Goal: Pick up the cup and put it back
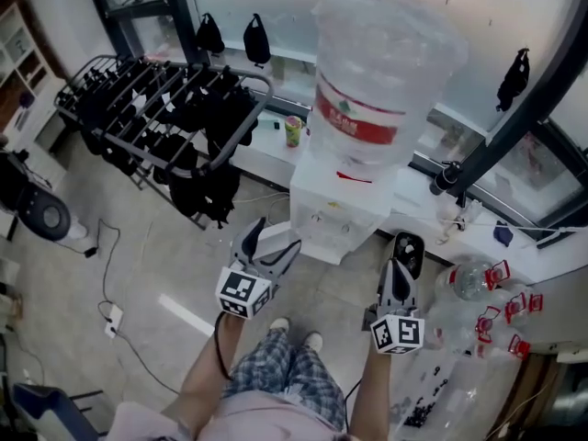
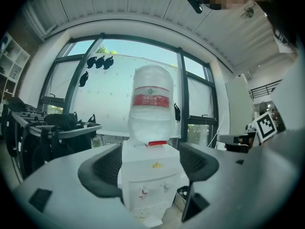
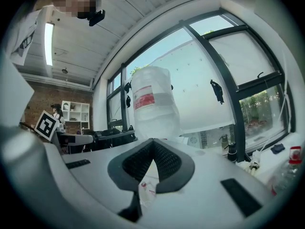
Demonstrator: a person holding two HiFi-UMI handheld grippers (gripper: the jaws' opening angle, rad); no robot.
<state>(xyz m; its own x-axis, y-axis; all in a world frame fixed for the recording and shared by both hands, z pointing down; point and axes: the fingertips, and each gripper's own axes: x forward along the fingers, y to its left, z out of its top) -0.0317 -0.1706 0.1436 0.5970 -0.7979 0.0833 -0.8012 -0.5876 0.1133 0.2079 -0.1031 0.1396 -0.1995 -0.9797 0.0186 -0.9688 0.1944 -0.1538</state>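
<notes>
Left claw [image 1: 274, 239] hangs wide and empty. Right claw [image 3: 152, 142] is pinched closed on nothing. Well beyond them, what looks like the cup [image 1: 293, 130], small and green, stands on the window ledge [image 1: 266, 154], just left of the water cooler [image 1: 335, 214]. A long reach past the cooler could knock the cup off the ledge. Two claws, one cup, one cooler.
</notes>
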